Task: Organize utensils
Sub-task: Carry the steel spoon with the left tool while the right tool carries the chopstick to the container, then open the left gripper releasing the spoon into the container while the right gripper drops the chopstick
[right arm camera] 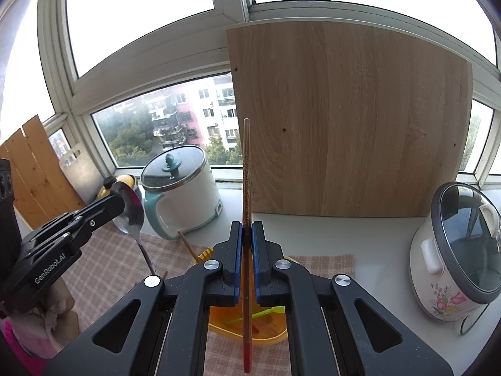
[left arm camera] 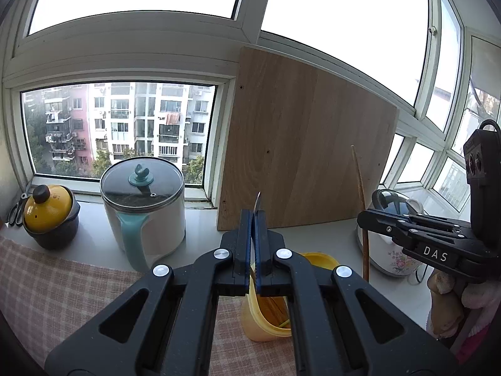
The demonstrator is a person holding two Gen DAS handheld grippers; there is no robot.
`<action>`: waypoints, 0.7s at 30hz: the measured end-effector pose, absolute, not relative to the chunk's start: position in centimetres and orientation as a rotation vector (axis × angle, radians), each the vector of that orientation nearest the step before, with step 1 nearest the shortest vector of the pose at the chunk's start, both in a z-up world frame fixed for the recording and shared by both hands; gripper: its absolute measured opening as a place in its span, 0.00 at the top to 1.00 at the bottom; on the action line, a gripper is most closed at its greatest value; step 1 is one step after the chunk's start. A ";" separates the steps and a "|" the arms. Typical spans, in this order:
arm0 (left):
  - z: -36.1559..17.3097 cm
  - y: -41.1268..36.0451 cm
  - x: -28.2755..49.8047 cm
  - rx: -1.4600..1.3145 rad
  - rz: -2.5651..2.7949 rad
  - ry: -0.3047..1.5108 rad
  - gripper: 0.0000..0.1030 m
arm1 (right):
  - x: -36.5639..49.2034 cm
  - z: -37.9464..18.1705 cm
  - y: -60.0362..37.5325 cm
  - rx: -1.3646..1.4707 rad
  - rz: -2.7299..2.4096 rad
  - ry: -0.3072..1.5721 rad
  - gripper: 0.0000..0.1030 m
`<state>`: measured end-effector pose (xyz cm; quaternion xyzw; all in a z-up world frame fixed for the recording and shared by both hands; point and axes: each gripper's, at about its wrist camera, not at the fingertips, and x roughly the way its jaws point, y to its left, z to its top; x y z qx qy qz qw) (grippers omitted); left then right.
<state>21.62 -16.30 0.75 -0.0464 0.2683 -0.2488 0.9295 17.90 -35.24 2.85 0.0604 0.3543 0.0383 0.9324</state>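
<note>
My left gripper (left arm camera: pixel 255 216) is shut on a metal spoon (left arm camera: pixel 258 202), seen edge-on here with its tip poking up past the fingers. The right wrist view shows the spoon's bowl (right arm camera: pixel 130 210) held up at the left, handle hanging down. My right gripper (right arm camera: pixel 247 228) is shut on a brown chopstick (right arm camera: pixel 246 169) that stands upright, its red end toward the camera. A yellow utensil holder (left arm camera: pixel 266 316) sits on the checked cloth beneath both grippers, with chopsticks and a green piece inside (right arm camera: pixel 266 315). The right gripper (left arm camera: pixel 364 219) is also in the left wrist view, at the right.
A white electric pot with a teal handle (left arm camera: pixel 144 213) and a dark pot with a yellow lid (left arm camera: pixel 50 216) stand at the left by the window. A wooden board (left arm camera: pixel 297 144) leans behind. A floral rice cooker (right arm camera: pixel 457 257) is at the right. Scissors (left arm camera: pixel 15 210) lie at the far left.
</note>
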 end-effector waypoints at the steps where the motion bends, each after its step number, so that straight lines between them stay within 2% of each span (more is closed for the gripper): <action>1: 0.8 -16.4 21.9 -0.091 -0.506 0.547 1.00 | 18.1 2.9 -35.3 0.125 0.078 0.723 0.96; 21: -1.0 -18.4 24.8 -0.035 -0.463 0.575 1.00 | 22.1 0.1 -36.6 0.151 0.034 0.726 0.96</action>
